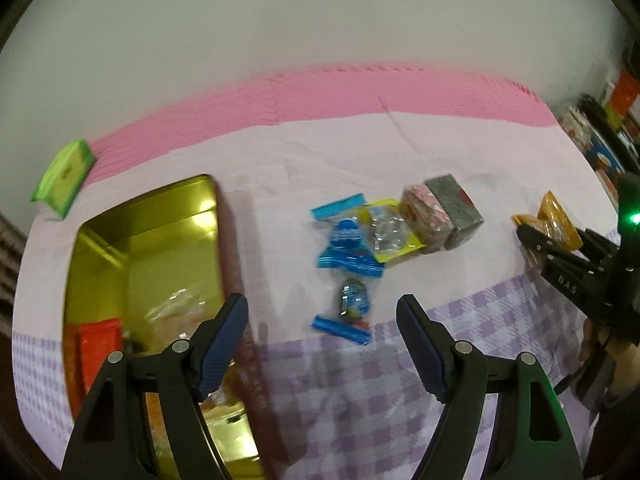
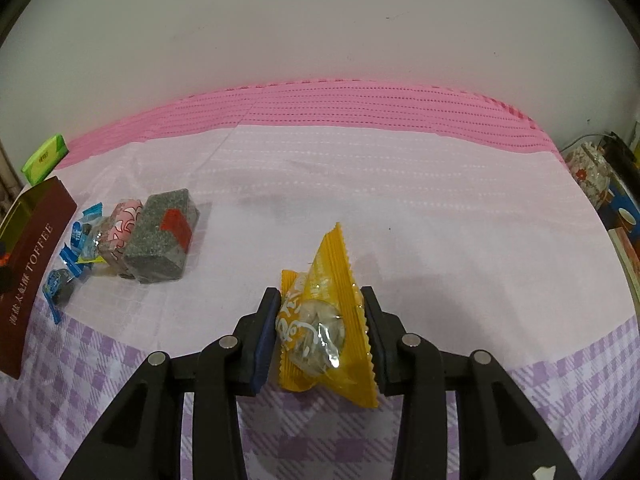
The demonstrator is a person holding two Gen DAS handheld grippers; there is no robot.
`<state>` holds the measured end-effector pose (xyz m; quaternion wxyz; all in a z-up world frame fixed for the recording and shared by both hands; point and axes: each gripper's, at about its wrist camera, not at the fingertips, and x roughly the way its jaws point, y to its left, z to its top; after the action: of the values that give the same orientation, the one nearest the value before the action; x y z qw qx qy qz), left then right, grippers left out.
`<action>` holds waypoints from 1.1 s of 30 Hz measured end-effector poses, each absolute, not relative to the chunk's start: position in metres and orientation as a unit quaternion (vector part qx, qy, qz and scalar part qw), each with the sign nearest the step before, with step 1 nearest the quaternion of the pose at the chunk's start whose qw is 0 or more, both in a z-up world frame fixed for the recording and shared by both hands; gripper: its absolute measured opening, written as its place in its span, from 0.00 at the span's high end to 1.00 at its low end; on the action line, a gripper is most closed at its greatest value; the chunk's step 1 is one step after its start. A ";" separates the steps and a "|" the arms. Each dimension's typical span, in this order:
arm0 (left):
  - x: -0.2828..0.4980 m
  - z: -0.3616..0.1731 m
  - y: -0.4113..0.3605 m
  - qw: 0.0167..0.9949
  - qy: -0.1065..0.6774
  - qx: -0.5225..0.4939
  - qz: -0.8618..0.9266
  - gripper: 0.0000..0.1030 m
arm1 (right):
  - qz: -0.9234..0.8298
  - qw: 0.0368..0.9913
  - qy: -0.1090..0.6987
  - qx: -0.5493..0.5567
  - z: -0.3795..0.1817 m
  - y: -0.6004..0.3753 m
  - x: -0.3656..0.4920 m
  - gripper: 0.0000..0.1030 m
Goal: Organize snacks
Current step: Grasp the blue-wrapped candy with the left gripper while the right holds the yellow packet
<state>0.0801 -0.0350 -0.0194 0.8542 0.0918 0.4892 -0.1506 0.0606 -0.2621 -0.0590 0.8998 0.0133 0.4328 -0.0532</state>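
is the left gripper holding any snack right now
No, the left gripper stands open over the tablecloth with nothing between its pads.

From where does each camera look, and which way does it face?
Left wrist: on the left gripper, open, facing down at the gold tin and blue candies; the right gripper shows.
Right wrist: on the right gripper, which grips the yellow packet.
Shared: tin, candies, grey block, packet.
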 end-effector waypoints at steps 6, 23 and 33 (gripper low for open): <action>0.091 -0.037 -0.055 0.845 0.499 0.111 -0.157 0.38 | -0.054 0.900 0.432 0.014 -0.057 -0.266 0.058 0.64; 0.111 -0.061 -0.068 0.833 0.521 0.123 -0.137 0.60 | -0.054 0.900 0.432 0.015 -0.057 -0.265 0.058 0.63; 0.097 -0.058 -0.067 0.831 0.524 0.120 -0.143 0.74 | -0.054 0.900 0.432 0.015 -0.058 -0.265 0.058 0.62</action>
<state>0.0969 -0.0666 -0.0581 0.8312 0.1198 0.5238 -0.1428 0.0585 -0.2654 -0.0576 0.9002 0.0150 0.4319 -0.0538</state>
